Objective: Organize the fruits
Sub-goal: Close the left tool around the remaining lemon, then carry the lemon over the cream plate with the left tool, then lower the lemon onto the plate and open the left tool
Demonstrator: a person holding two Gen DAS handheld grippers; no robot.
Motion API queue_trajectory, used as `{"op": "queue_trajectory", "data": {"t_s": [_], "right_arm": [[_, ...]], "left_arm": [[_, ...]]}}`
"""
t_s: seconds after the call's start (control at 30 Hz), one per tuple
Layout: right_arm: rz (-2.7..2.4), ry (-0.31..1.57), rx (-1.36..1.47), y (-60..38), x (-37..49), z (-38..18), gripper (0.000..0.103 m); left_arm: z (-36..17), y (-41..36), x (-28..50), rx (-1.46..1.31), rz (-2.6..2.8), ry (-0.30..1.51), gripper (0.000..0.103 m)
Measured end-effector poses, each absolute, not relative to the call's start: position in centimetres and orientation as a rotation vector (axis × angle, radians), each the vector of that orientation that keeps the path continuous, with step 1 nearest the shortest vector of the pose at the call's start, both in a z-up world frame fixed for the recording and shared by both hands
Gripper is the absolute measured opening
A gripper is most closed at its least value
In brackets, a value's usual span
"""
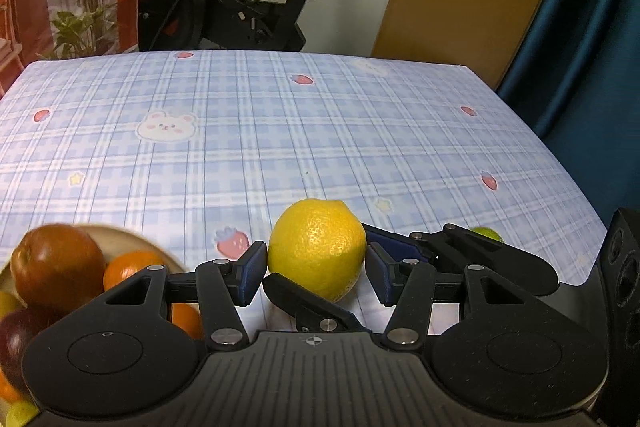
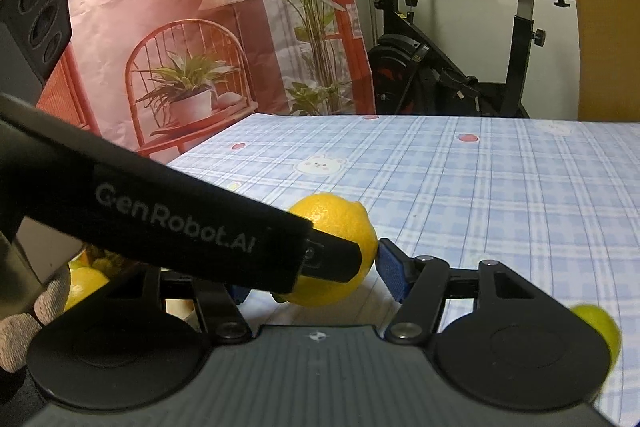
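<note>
The checked worktop is seen spread wide. At its near left, a bowl is filled with fruit. The lemon is flanked by both claws: left claw apart, right claw apart around it.

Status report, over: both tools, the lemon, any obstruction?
Left tool straddles lemon, grip unclear. Right tool also at lemon, grip unclear. Fruit plate left of lemon. Tools crowd each other.
</note>
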State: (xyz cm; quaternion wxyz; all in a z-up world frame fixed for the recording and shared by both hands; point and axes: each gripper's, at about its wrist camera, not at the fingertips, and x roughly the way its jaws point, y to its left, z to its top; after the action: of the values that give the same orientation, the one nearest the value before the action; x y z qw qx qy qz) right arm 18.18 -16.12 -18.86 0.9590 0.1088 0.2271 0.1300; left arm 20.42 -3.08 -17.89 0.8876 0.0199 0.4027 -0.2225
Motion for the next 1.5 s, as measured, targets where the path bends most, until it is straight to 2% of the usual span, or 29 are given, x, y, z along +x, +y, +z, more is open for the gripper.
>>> {"op": "queue_trajectory", "data": {"t_s": [0.47, 0.7, 0.83, 1.13, 1.17, 1.2, 1.27, 1.37, 1.5], "right_arm": [[0.328, 0.448, 0.157, -12.8, 16.0, -15.9, 0.064], [0.373, 0.422, 0.095, -10.2, 18.1, -13.4, 0.059], [0.395, 0.472, 0.085, -8.7, 19.2, -14.0, 0.059], [0.441, 0.470, 0.081, -7.8, 18.7, -14.1, 0.059], [0.455, 0.464, 0.065, -7.3, 18.8, -14.1, 0.056], [0.471, 0.460, 0.054, -6.8, 18.9, -14.0, 0.047], [0.506, 0.462, 0.024, -5.8, 19.3, -13.9, 0.047], [0.539, 0.479, -0.012, -4.3, 20.1, -14.5, 0.045], [0.552, 0.475, -0.024, -3.6, 20.2, -15.2, 0.044]], "left_arm": [[-15.8, 0.6, 17.3, -0.035, -0.424, 0.763, 0.056], [-15.1, 4.5, 19.1, -0.143, -0.416, 0.783, 0.056], [-16.2, 5.7, 19.4, -0.166, -0.415, 0.818, 0.056], [-15.7, 7.5, 18.2, -0.210, -0.388, 0.766, 0.055], [-15.7, 7.8, 18.2, -0.208, -0.377, 0.761, 0.054], [-15.7, 8.1, 18.2, -0.204, -0.366, 0.757, 0.054], [-16.2, 8.9, 18.4, -0.218, -0.339, 0.768, 0.054], [-16.9, 9.9, 18.4, -0.237, -0.309, 0.783, 0.047], [-16.9, 10.2, 18.2, -0.249, -0.319, 0.772, 0.046]]}}
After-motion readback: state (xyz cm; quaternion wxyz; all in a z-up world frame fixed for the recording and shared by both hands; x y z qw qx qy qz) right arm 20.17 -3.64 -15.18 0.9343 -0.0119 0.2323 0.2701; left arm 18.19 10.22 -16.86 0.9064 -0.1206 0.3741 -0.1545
